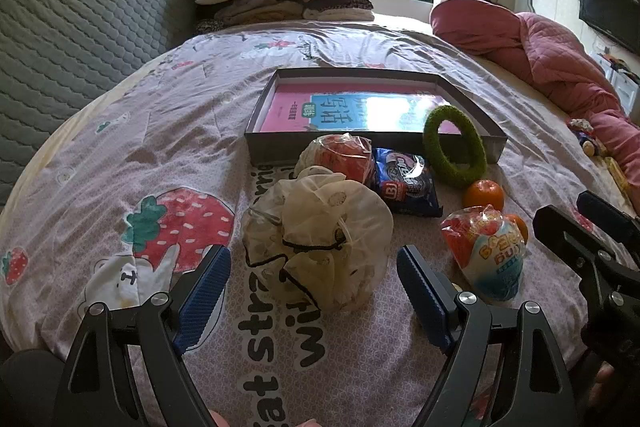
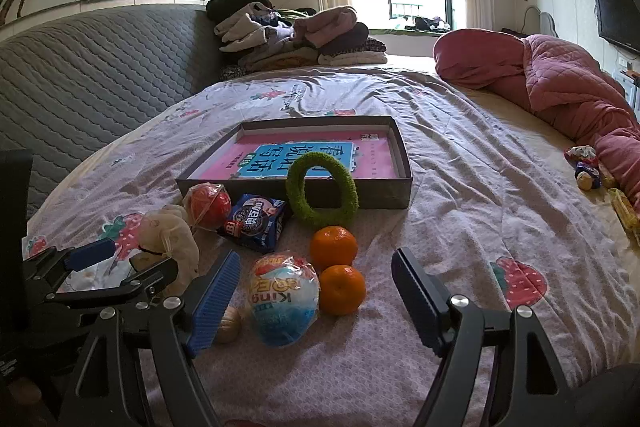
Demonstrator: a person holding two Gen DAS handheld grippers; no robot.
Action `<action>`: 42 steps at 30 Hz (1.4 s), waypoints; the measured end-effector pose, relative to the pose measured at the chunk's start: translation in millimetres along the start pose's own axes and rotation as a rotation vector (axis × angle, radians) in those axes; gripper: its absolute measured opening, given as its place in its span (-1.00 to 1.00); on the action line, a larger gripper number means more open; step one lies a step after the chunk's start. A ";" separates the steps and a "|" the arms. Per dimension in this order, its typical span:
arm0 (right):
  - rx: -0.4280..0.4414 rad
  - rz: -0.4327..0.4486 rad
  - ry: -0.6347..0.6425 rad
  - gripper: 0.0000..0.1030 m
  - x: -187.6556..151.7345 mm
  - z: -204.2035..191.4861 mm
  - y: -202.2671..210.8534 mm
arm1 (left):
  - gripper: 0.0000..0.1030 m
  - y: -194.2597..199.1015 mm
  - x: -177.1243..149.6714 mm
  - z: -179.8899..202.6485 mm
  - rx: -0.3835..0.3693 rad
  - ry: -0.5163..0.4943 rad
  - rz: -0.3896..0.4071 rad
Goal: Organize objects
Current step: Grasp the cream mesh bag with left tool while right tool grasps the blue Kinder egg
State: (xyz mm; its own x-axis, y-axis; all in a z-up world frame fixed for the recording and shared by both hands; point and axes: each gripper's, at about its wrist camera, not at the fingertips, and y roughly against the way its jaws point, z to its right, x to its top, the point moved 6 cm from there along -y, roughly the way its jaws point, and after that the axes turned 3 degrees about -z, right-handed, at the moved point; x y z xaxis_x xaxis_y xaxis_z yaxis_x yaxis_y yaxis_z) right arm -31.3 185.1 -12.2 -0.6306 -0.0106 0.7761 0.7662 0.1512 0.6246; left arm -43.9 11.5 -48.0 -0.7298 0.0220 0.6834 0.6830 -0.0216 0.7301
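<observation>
A shallow grey box (image 1: 280, 151) (image 2: 396, 193) with a pink book inside lies mid-bed. A green fuzzy ring (image 1: 454, 147) (image 2: 322, 189) leans on its front wall. In front lie a red wrapped ball (image 1: 344, 157) (image 2: 208, 207), a blue snack packet (image 1: 404, 183) (image 2: 256, 223), two oranges (image 1: 484, 195) (image 2: 334, 243) (image 2: 342, 289), a blue-white wrapped ball (image 1: 486, 251) (image 2: 284, 301) and a cream scrunchie (image 1: 320, 239) (image 2: 172, 239). My left gripper (image 1: 314, 291) is open, straddling the scrunchie's near side. My right gripper (image 2: 316, 291) is open around the blue-white ball and near orange.
A walnut (image 2: 228, 325) lies by my right gripper's left finger. Folded clothes (image 2: 296, 35) are stacked at the bed's far end. A pink quilt (image 2: 560, 79) lies at right, with small toys (image 2: 586, 169) beside it. A grey headboard (image 1: 80, 47) stands at left.
</observation>
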 end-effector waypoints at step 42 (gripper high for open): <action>0.030 -0.131 0.115 0.40 -21.1 -20.9 -31.5 | 0.66 -39.7 -3.8 -13.9 0.031 0.029 -0.100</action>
State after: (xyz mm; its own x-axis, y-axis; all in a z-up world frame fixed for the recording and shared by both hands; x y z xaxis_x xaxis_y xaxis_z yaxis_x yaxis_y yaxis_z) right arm -39.5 159.9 -46.5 -0.7054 -0.1453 0.6938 0.6730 0.1703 0.7198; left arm -68.7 -1.6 -79.6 -0.7947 -0.0063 0.6070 0.6069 0.0102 0.7947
